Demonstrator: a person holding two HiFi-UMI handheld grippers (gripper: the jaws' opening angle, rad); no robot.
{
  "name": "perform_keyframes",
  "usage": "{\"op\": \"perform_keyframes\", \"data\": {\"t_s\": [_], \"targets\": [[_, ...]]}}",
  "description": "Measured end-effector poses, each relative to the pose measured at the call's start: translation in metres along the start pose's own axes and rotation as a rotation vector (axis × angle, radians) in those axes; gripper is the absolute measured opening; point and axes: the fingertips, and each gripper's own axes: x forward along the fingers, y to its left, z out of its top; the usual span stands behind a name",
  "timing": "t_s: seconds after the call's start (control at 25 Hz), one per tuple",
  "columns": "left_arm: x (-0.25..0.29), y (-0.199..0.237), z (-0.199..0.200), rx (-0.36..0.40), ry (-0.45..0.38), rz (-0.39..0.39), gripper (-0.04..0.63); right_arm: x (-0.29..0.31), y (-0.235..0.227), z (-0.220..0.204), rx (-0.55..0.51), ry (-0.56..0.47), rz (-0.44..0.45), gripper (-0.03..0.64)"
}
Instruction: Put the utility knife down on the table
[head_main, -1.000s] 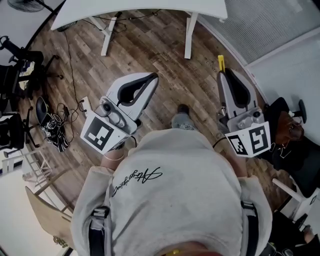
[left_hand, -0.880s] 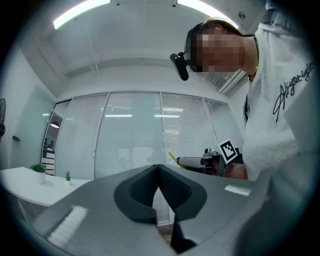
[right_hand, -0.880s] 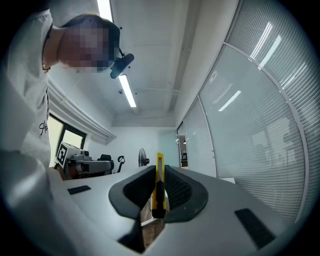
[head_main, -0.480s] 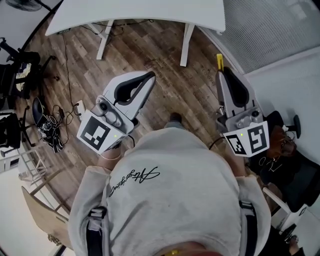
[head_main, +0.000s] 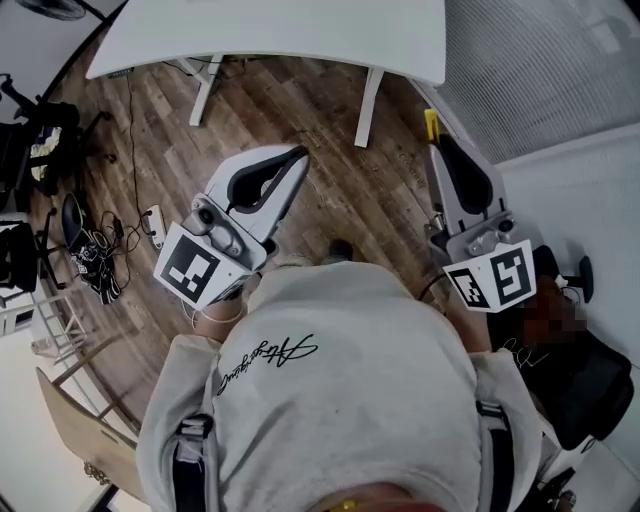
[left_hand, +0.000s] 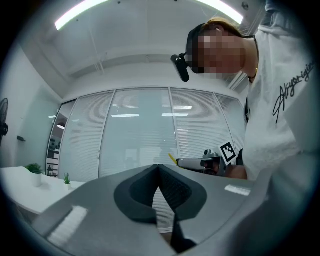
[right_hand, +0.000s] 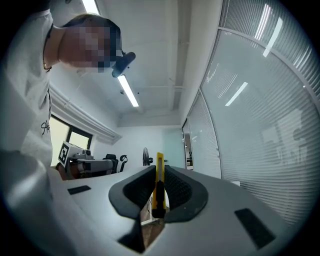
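Observation:
The yellow utility knife (right_hand: 159, 185) stands upright between the pads of my right gripper (right_hand: 159, 170), which is shut on it. In the head view its yellow tip (head_main: 430, 123) sticks out past the right gripper (head_main: 436, 140), just short of the white table (head_main: 280, 35). The left gripper (head_main: 297, 155) is held at the same height over the wooden floor; its jaws meet with nothing between them (left_hand: 159, 167). The left gripper view also catches the right gripper (left_hand: 202, 162) with the knife's tip (left_hand: 172, 159) at the right.
The table's white legs (head_main: 366, 95) stand just ahead. Black office chairs (head_main: 30, 150) and a tangle of cables (head_main: 100, 265) lie at the left, another black chair (head_main: 590, 355) at the right. A glass wall with blinds (right_hand: 260, 100) runs along the right side.
Both grippers have moved forward with the person, level and side by side. The white table has come nearer in the head view. The grip on the knife is unchanged.

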Motion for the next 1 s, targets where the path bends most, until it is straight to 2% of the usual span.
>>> {"op": "perform_keyframes", "data": {"t_s": [0.24,1.0], "targets": [[-0.002,0.015,-0.001,0.0,0.008,0.014,-0.012,0.009,-0.005,0.002,0.003,-0.012,-0.017,0.057],[-0.008,0.024,0.006,0.016,0.016,-0.016,-0.012,0.009,0.001,0.007,0.003,-0.022,-0.048,0.057]]}}
